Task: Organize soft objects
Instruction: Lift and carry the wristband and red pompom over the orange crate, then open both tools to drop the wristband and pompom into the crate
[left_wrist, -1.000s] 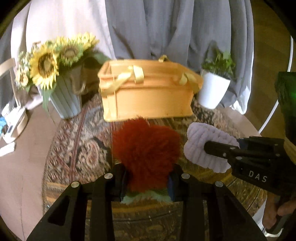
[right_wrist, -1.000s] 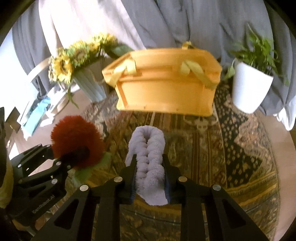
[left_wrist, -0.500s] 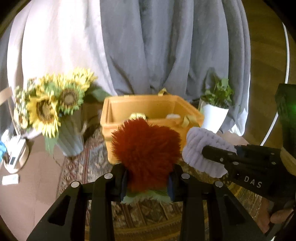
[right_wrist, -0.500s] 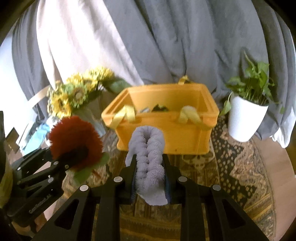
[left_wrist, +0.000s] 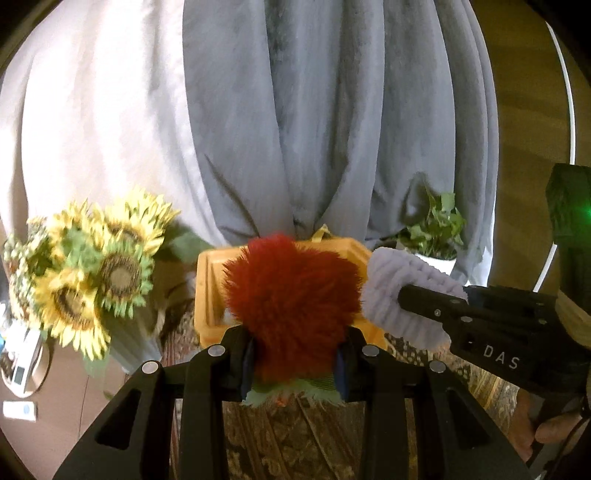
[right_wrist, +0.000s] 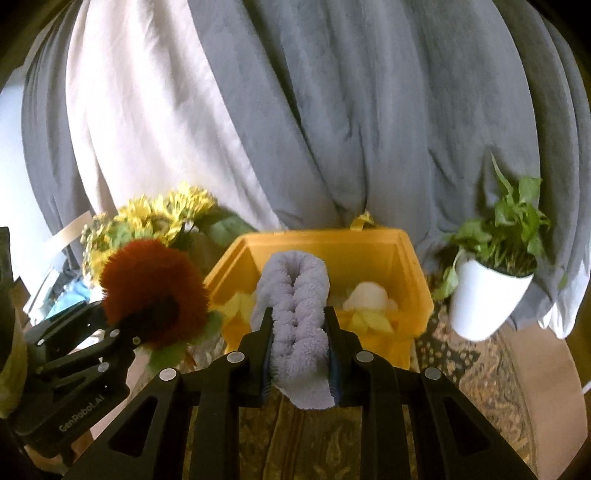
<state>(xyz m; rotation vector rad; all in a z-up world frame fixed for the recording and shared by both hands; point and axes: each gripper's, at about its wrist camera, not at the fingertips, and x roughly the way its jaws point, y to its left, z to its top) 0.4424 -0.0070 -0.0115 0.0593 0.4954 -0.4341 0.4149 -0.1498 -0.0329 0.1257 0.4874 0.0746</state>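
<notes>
Both grippers side by side — left gripper (left_wrist: 293, 363) clamps red pompom (left_wrist: 291, 299), right gripper (right_wrist: 299, 354) lilac plush (right_wrist: 295, 314).

The fluffy round plush toy (left_wrist: 291, 291) is deep rust-red with a pale green fringe beneath, and the ribbed chenille soft piece (right_wrist: 293, 306) is pale lavender. The open plastic storage bin (right_wrist: 413, 280) is orange-yellow with yellow ribbon handles, and the worktop's woven cloth (right_wrist: 476, 369) carries a brown, gold and black ornamental pattern. Sunflowers (left_wrist: 92, 273) are yellow with brown centres, the plant pot (right_wrist: 484, 299) white under green leaves, the drapes (right_wrist: 332, 110) grey and off-white.
</notes>
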